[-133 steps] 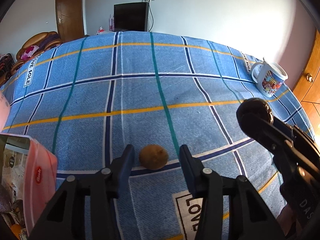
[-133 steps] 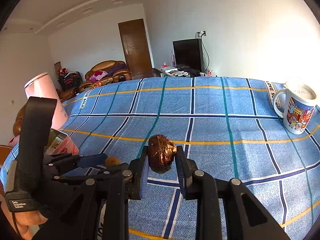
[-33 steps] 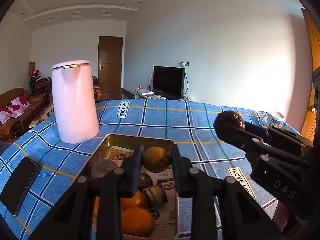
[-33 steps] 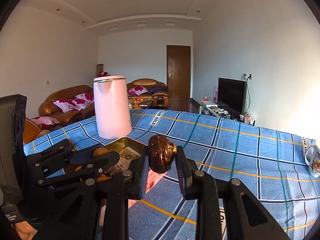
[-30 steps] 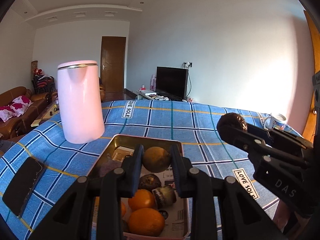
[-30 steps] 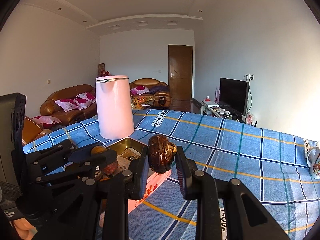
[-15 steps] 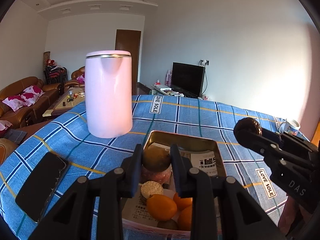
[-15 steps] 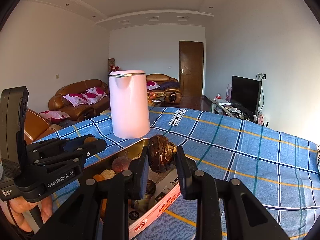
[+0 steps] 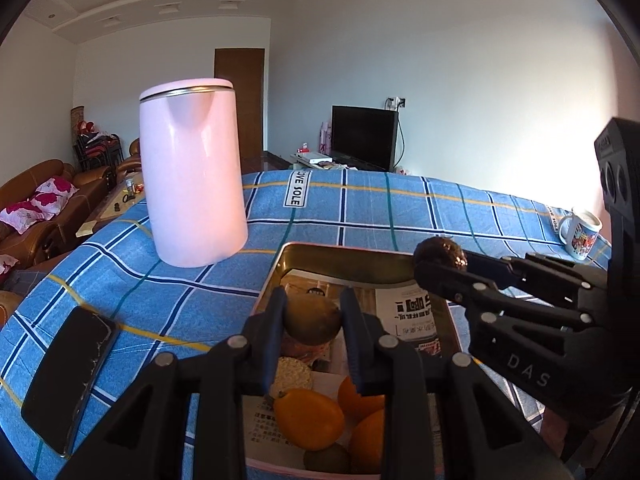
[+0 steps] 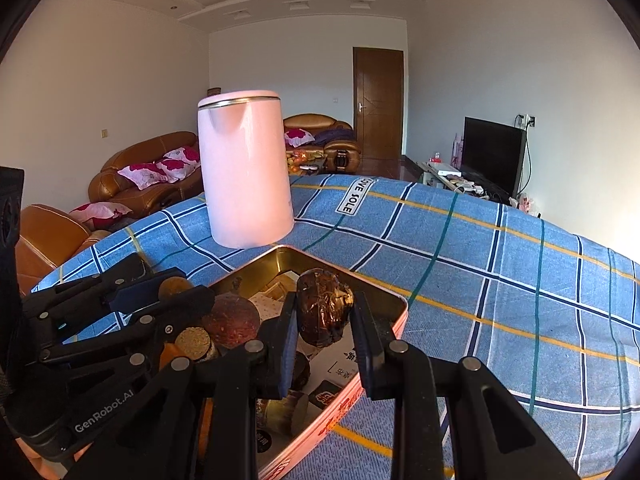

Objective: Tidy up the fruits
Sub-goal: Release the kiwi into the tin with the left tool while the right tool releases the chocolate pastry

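Both my tongs are now hovering over the gold tin beside the pink kettle — left gripper clamping a kiwi, right gripper clamping a dark wrinkled fruit — so I'm nearing release.

A blue plaid cloth covers the tabletop. A pink kettle stands upright toward the far left part. A metal tin sits just beside it, toward the near edge. A black phone lies flat at the near left edge. A printed mug stands near the far right edge.
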Demonstrator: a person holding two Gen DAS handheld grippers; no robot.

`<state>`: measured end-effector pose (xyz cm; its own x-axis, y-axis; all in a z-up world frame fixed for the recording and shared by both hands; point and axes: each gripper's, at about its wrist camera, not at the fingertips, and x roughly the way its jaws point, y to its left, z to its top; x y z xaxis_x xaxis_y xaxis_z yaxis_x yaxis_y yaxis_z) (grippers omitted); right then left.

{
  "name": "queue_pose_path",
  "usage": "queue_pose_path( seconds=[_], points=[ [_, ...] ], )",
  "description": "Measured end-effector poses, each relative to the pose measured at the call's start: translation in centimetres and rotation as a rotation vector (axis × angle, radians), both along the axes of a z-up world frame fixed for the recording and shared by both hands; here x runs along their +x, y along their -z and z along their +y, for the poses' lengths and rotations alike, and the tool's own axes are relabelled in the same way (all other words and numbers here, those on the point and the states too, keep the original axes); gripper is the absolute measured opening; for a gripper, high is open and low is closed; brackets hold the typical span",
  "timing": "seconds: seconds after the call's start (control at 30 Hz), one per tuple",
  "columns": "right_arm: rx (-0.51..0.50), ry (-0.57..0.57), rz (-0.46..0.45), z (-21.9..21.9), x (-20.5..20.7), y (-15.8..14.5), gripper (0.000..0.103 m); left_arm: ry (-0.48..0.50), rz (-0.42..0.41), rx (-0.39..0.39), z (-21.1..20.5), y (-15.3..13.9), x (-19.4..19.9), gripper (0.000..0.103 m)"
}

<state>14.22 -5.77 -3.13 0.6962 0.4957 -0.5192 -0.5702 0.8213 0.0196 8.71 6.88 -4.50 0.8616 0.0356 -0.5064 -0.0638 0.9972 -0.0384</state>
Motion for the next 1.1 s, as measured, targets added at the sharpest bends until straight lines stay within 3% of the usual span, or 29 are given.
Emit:
queue_pose_path(
  seconds=[0.5,1.1],
  points=[
    [-0.070,0.003,0.098,1.3,1.3,2.1,0.027,0.024,0.076,0.006,0.0,1.3,1.2,0.029],
    [-0.103,-0.015,0.148,1.8,1.4,3.1,0.027,0.038,0.127,0.017,-0.2,1.8,1.9,0.029]
  ],
)
